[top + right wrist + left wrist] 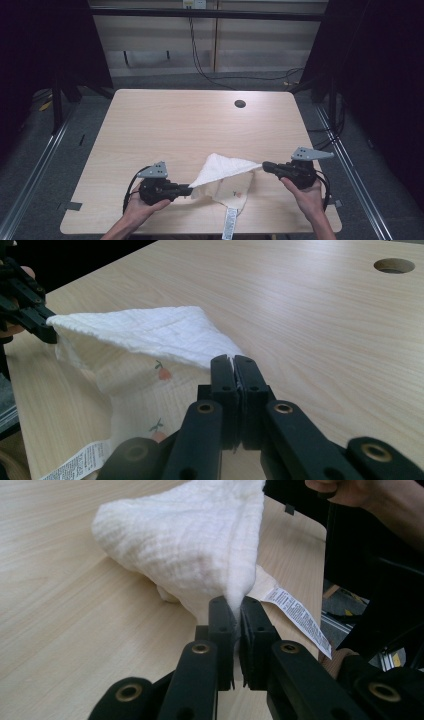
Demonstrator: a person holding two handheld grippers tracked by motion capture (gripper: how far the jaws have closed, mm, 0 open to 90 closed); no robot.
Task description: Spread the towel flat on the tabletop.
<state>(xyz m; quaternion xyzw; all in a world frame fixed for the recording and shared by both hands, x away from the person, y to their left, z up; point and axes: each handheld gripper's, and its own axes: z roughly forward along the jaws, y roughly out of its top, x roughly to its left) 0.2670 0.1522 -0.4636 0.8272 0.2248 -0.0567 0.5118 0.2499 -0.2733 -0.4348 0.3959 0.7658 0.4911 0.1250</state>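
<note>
We see a white cloth lying at the near middle of the pale wooden worktop, well on the person's side of the round cable hole. The cloth is our landmark here. Its upper layer is a crinkled white fold lifted off the worktop and stretched between the two grippers; the lower layer lies flat beneath it and carries small printed fruit motifs. A long white care label hangs from the cloth's near edge toward the worktop's front edge.

The left gripper sits at the cloth's left corner, held in the person's left hand. In the left gripper view its jaws are clenched on a bunched corner of the cloth, the fabric rising out from between them.

The right gripper is at the cloth's right corner, held in the right hand. In the right gripper view its jaws are pressed together with a thin edge of the cloth pinched between them, and the left gripper appears at the cloth's far corner.

Both gripped corners are raised above the worktop, so the top fold forms a shallow tent over the printed layer.
</note>
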